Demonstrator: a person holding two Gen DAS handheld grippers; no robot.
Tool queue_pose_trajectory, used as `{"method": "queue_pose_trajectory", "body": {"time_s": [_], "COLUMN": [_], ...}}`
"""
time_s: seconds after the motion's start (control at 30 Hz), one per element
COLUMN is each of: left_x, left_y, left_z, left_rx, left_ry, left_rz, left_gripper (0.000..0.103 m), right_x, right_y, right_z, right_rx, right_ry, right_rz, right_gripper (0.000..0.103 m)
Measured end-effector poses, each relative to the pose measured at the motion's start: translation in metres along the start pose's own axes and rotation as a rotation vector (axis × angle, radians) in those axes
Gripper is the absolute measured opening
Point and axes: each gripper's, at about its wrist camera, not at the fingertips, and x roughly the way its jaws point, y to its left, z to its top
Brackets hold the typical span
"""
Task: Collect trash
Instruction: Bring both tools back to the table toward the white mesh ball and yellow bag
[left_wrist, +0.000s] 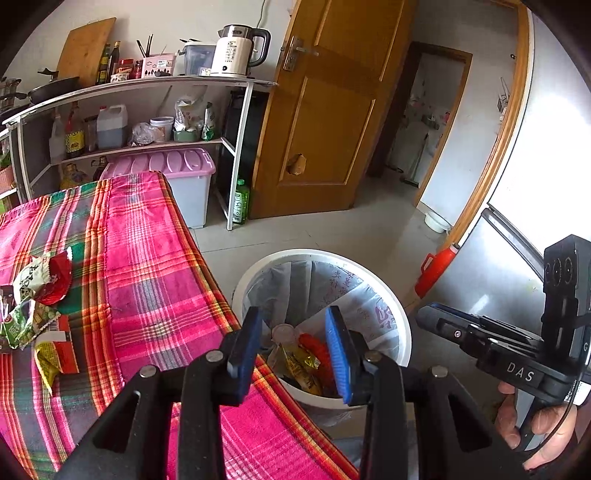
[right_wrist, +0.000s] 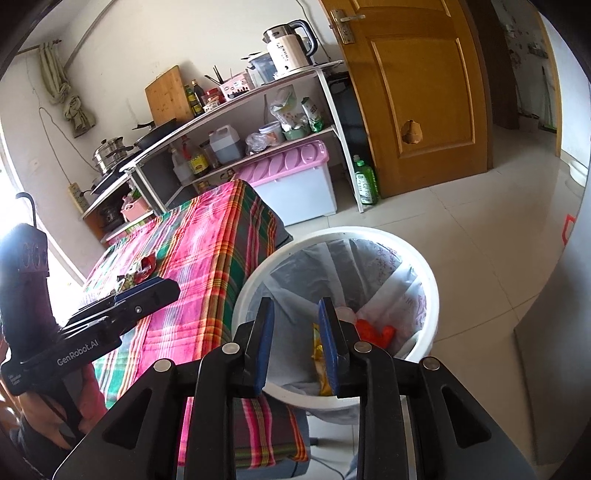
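1. Wrappers (left_wrist: 35, 295) lie on the plaid worktop (left_wrist: 155, 258), partly cut off at the left edge; their print is unreadable.
2. Bin (left_wrist: 399, 325) beside the worktop holds more trash, half hidden behind both tongs.
3. Left tongs (left_wrist: 293, 350) and right tongs (right_wrist: 295, 345) gape, holding nothing.
4. Lettering reads "DAS" and "GenRobot.AI".
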Motion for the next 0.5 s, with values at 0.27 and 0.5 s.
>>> {"method": "queue_pose_trajectory", "body": {"time_s": [0.27,0.5], "left_x": [-0.033,-0.06], "left_y": [0.018,0.04], "left_z": [-0.008,-0.02], "left_rx": [-0.024,-0.052], "left_ry": [-0.049,-0.076], "left_rz": [0.03,0.069], "left_gripper": [0.037,0.037], "right_x": [-0.007,-0.006], "right_y": [0.038,0.069], "right_z": [0.001,-0.004], "right_rx": [-0.08,-0.137], "right_ry": [-0.012,-0.006], "right_rz": [0.02,0.05], "right_gripper": [0.025,0.033]}}
